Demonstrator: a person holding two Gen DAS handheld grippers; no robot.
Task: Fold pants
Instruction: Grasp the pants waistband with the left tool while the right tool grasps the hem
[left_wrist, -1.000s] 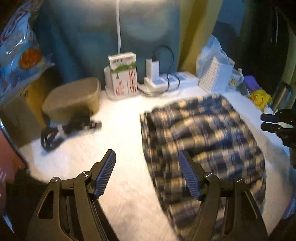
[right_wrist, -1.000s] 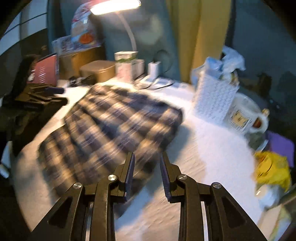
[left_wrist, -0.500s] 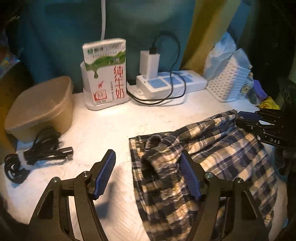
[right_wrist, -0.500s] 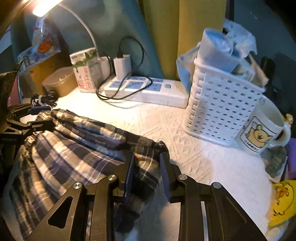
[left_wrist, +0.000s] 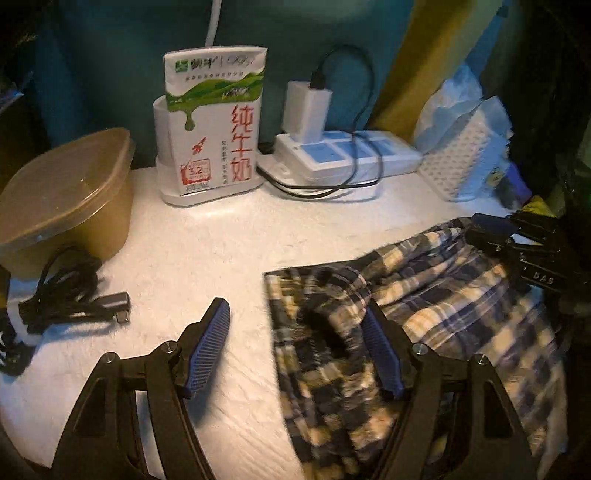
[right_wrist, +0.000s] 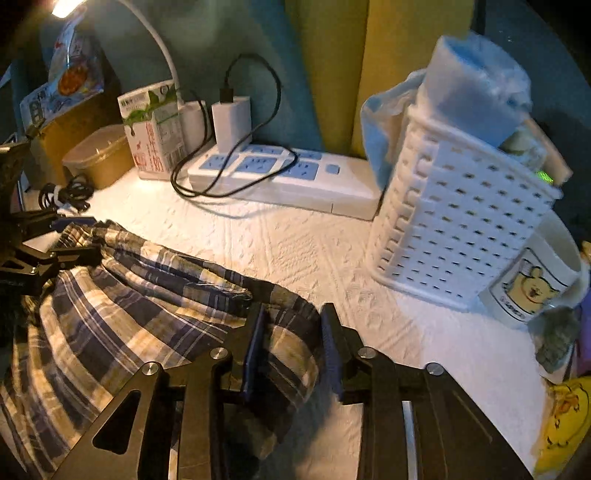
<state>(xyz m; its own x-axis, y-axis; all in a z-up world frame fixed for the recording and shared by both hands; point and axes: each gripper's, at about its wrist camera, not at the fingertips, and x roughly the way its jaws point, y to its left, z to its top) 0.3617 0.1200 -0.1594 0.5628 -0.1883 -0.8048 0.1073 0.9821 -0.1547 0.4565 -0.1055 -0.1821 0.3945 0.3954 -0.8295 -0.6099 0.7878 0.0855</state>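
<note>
Plaid blue-and-cream pants (left_wrist: 436, 317) lie bunched on a white textured cloth (left_wrist: 207, 258); they also show in the right wrist view (right_wrist: 122, 314). My left gripper (left_wrist: 299, 347) is open, low over the pants' near-left corner, with the right finger on the fabric and the left finger over bare cloth. My right gripper (right_wrist: 291, 343) is open with a fold of the pants' far-right corner lying between its fingers. The right gripper shows in the left wrist view (left_wrist: 517, 240) at the pants' far edge. The left gripper shows in the right wrist view (right_wrist: 40, 254) at the left.
At the back stand a milk carton (left_wrist: 214, 129), a power strip (left_wrist: 343, 158) with charger and cable, and a white perforated basket (right_wrist: 458, 221). A brown lidded container (left_wrist: 66, 192) and coiled black cable (left_wrist: 66, 295) lie left. A bear mug (right_wrist: 535, 280) stands right.
Both grippers have come down and forward to the pants' far edge. The pants went from lying spread to bunched at the corners. The right gripper's fingers have widened slightly around the fold.
</note>
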